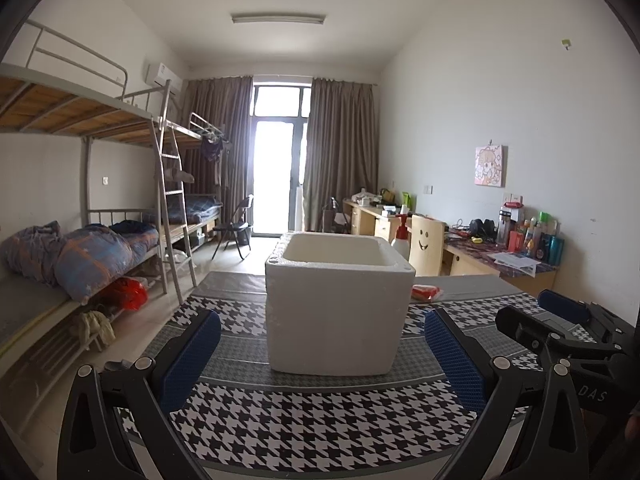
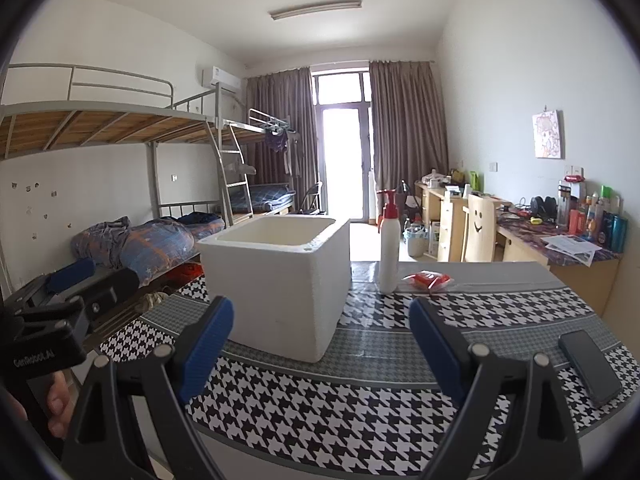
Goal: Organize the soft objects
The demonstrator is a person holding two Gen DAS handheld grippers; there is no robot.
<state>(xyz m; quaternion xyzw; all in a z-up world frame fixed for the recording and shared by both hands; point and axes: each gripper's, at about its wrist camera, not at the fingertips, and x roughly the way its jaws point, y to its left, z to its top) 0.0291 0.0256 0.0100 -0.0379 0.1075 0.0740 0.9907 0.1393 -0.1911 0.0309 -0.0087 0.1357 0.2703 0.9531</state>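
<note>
Both tools are released. The left gripper [image 1: 320,356] and the right gripper [image 2: 322,346] hang with jaws wide and nothing between the pads, low over the near edge of the table [image 2: 520,308], both aimed at the foam box [image 2: 276,284].

The likely soft thing to sort is the red packet [image 2: 427,281], lying near the far edge, right of the box and just beside the bottle [image 2: 389,254]. The box stands mid-table, open-topped and seemingly empty, a fair place to drop it.

To do the step well, the right gripper should go for the packet, being nearer to it. It lies flat, so come down steeply, straddle it across its narrow side and pinch lightly; wrapped, it may slip or crumple. Lift clear of the box's rim before moving over the opening.

The bottle is the main risk: tall and narrow, it could tip if a finger brushes it. Approaching from the right keeps clear. A phone [image 2: 591,367] lies near the right edge, under that route; pass above it. The left gripper can steady the light box.
</note>
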